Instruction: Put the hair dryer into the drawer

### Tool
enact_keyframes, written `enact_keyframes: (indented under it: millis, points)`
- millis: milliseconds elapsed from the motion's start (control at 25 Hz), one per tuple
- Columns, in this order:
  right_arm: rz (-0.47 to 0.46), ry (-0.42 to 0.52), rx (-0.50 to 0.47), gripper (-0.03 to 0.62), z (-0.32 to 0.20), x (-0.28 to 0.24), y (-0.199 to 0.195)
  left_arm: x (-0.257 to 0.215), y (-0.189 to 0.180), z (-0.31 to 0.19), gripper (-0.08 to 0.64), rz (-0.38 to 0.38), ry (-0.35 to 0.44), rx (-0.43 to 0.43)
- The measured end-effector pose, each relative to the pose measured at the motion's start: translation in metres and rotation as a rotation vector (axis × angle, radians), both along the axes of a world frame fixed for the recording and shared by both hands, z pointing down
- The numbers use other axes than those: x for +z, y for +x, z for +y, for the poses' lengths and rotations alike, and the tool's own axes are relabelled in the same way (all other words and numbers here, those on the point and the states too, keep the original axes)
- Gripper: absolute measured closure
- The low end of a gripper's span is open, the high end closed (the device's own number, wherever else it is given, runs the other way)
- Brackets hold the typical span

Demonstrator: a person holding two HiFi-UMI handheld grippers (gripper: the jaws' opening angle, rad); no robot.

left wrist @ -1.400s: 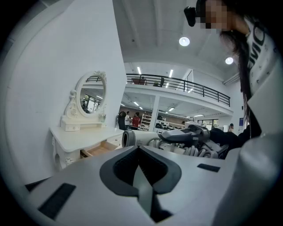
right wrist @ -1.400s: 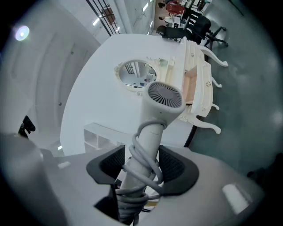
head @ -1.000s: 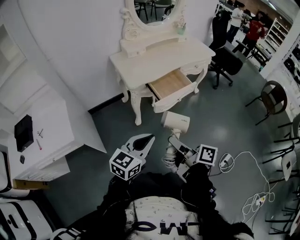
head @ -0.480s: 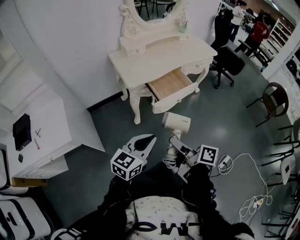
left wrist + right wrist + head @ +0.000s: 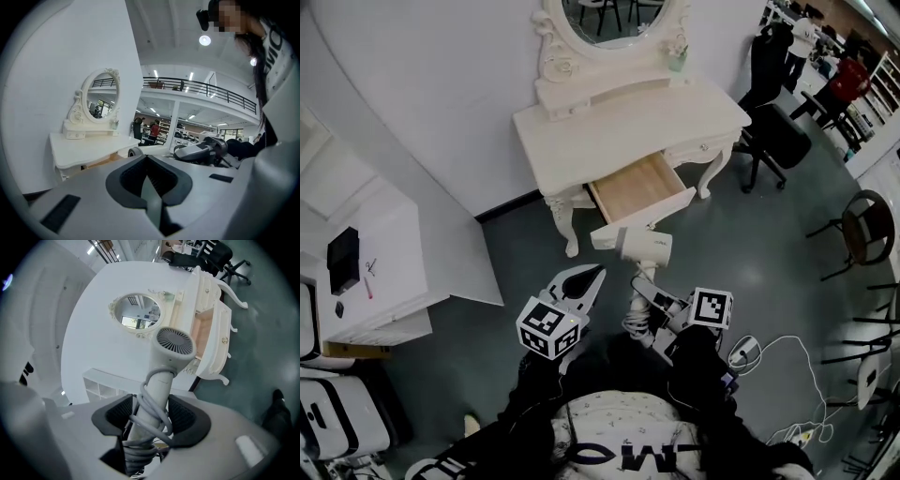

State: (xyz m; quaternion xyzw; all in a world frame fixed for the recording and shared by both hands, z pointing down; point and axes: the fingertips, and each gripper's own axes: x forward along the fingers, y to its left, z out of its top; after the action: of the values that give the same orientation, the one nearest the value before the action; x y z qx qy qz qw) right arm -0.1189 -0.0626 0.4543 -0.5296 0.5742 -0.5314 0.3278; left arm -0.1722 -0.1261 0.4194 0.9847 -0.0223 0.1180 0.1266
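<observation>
The white hair dryer is held upright by its cord-wrapped handle, and my right gripper is shut on that handle. Its head hangs just in front of the open wooden drawer of the cream dressing table. In the right gripper view the dryer's rear grille faces me, with the drawer beyond it. My left gripper is to the left of the dryer, jaws together and empty. The left gripper view shows the table and its oval mirror ahead.
A white shelf unit stands at the left with small items on top. A black office chair is right of the table, with more chairs further right. Loose white cables lie on the floor at the right. People stand far back.
Both grippers have moved towards the dressing table together. The dryer's head, which was well short of the drawer, now hangs right at the drawer's front.
</observation>
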Motion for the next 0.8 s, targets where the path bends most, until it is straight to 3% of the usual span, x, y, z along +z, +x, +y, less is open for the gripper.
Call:
enact_keyframes:
  millis: [400,800]
  points:
    - [-0.008,-0.020,-0.123,0.345,-0.017,0.003,0.095,-0.003,0.086,0.000,0.571,-0.032,0.001,-0.119]
    - [-0.043,-0.012,-0.138,0.345,-0.016,0.013,0.128,-0.010,0.111,0.002,0.571,-0.066,0.048,-0.155]
